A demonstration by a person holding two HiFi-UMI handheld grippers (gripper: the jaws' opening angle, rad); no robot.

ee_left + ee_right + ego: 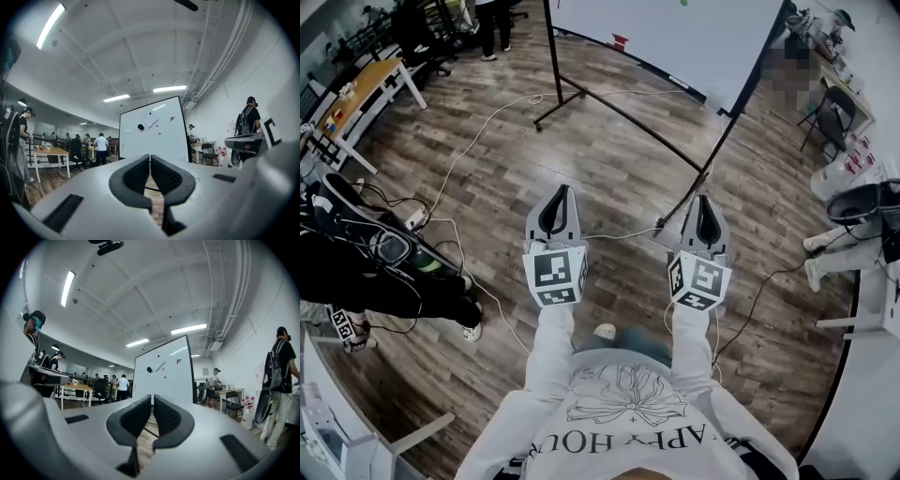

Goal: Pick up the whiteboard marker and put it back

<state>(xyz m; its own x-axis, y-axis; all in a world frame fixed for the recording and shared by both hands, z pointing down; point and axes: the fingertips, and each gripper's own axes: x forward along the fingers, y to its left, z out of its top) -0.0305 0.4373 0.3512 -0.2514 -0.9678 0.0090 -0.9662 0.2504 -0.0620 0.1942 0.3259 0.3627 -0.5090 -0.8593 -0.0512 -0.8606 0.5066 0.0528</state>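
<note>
We hold the left gripper (560,190) and right gripper (705,199) clenched on nothing, side by side before the whiteboard (164,380); whether the marker sits on it we cannot tell.

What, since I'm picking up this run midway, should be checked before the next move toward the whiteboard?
1. Left hand-held gripper empty: ok, jaws together on nothing.
2. Right hand-held gripper empty: ok, jaws together on nothing.
3. Whiteboard ahead of both: ok.
4. Marker spotted: cannot tell, the things on the board are too small.
5. Floor free to walk: not ok, a cable lies by the feet.
</note>
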